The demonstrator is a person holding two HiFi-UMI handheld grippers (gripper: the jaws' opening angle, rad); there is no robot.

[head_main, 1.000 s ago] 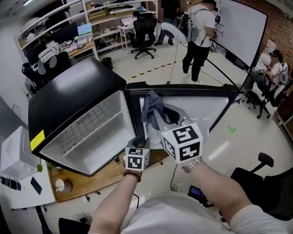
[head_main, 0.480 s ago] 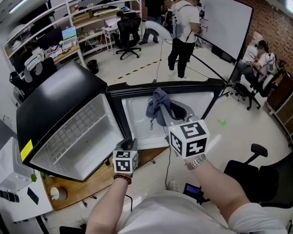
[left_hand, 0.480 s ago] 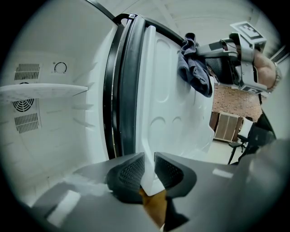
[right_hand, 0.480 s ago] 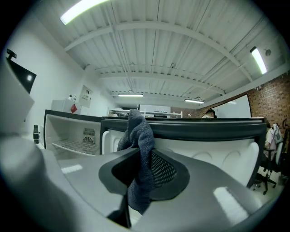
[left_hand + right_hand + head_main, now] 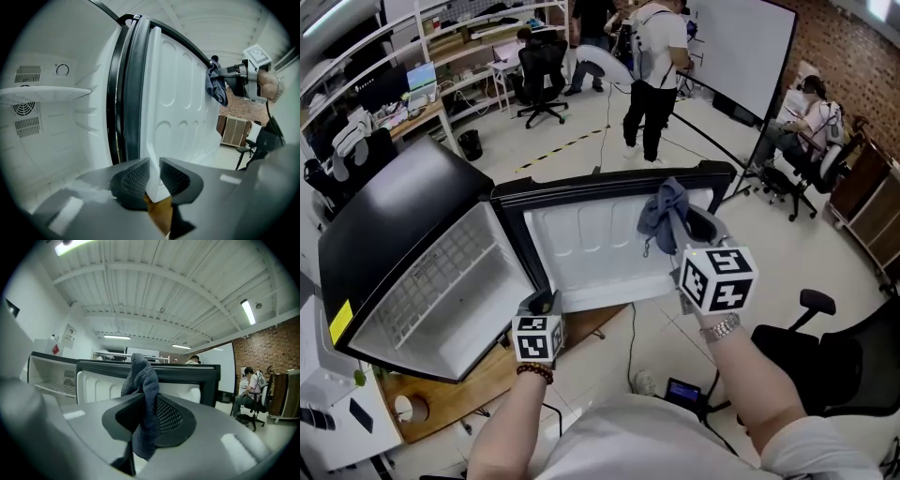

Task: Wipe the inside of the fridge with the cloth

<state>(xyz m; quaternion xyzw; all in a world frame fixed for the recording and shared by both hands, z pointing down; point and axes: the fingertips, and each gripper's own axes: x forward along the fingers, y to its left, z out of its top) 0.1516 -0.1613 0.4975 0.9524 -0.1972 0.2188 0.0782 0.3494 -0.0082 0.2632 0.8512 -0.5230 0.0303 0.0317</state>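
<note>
A black fridge (image 5: pixel 389 220) stands open, its white interior (image 5: pixel 441 281) and shelf (image 5: pixel 42 92) showing. The door's white inner liner (image 5: pixel 600 248) faces me. My left gripper (image 5: pixel 546 302) is shut on the door's near lower edge (image 5: pixel 157 188); its jaws have just been closing with that edge between them. Over at the door's far right end, my right gripper (image 5: pixel 682 223) is shut on a blue-grey cloth (image 5: pixel 664 208), which hangs out of the jaws. The right gripper view shows the cloth (image 5: pixel 143 380) bunched between the pads, in front of the door (image 5: pixel 98 387).
The fridge rests on a wooden board (image 5: pixel 478 370). A white appliance (image 5: pixel 323 412) sits at the lower left. A cable (image 5: pixel 630 328) runs over the floor. People (image 5: pixel 652 66) stand behind the door; office chairs (image 5: pixel 862 347) and a whiteboard (image 5: pixel 741 52) are to the right.
My right gripper has carried the cloth to the right, from the door's middle to its far right end. The left gripper has stayed at the door's lower edge.
</note>
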